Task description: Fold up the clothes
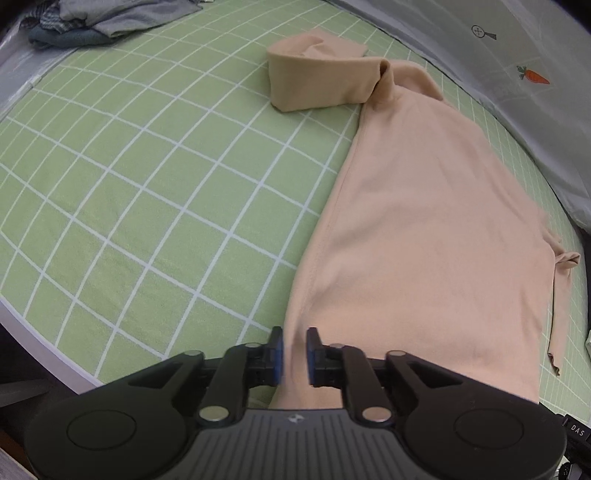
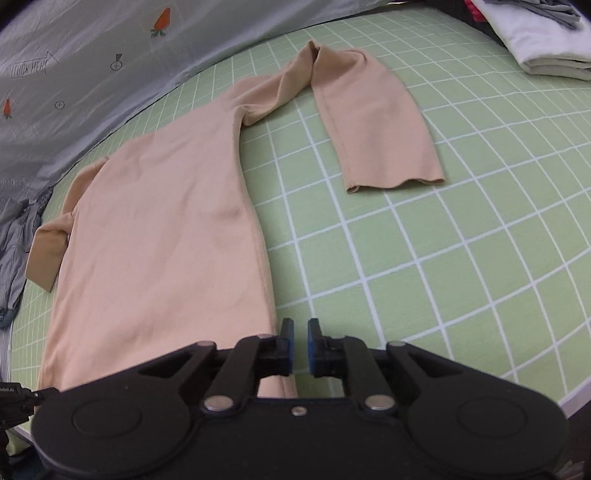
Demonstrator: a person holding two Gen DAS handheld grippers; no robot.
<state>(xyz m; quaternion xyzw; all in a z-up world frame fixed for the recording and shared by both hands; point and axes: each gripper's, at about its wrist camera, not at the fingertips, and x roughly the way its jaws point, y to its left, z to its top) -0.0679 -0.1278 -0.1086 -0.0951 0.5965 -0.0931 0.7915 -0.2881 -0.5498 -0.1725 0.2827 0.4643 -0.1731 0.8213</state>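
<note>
Only the right wrist view shows one sleeve (image 2: 373,122) doubled back, its wavy cuff flat on the green checked sheet (image 2: 461,240). Opposite, the left view shows grey clothes (image 1: 107,18) heaped far off. Soft and peach-coloured, the shirt (image 1: 424,229) lies spread out. Both the left gripper (image 1: 294,356) and right gripper (image 2: 300,347) have fingers slightly parted at its hem, clamping nothing.

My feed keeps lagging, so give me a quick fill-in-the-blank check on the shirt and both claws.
1. The peach long-sleeved shirt lies on a checked sheet coloured ____.
2. The left claw sits at the shirt's ____ edge.
3. The right claw grips ____.
4. The sleeve lies ____ the shirt's body.

Missing: green; bottom; nothing; beside
</note>
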